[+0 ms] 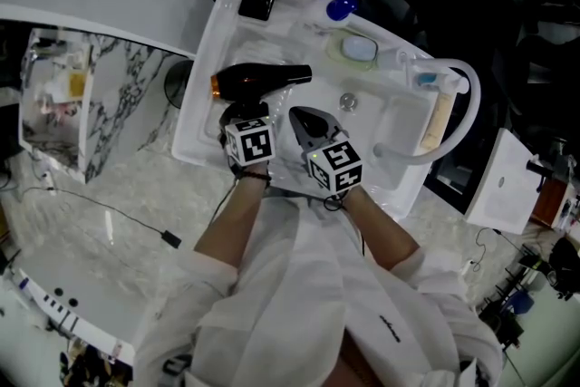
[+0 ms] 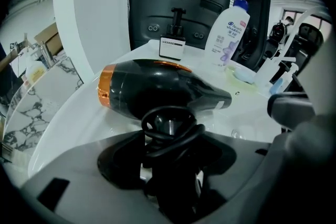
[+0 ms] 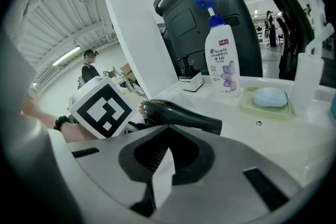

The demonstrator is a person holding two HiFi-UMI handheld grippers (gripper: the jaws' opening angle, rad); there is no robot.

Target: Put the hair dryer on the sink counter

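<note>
The black hair dryer [image 1: 258, 79] with an orange rear ring lies sideways on the left part of the white sink counter [image 1: 201, 109], nozzle pointing right. My left gripper [image 1: 243, 111] is just in front of it, shut on its handle, which has the black cord looped around it [image 2: 169, 131]. In the left gripper view the body [image 2: 152, 89] sits straight ahead. My right gripper [image 1: 306, 122] hovers beside the left one over the basin's near rim, jaws shut on nothing [image 3: 163, 157]. From there the dryer [image 3: 181, 115] shows just ahead.
At the counter's back stand a white pump bottle [image 1: 337, 11], a soap dish [image 1: 359, 49] with a pale bar and a small black box [image 1: 256, 3]. A white curved hose [image 1: 462, 118] arcs at the right. A marble-patterned cabinet [image 1: 63, 95] stands left.
</note>
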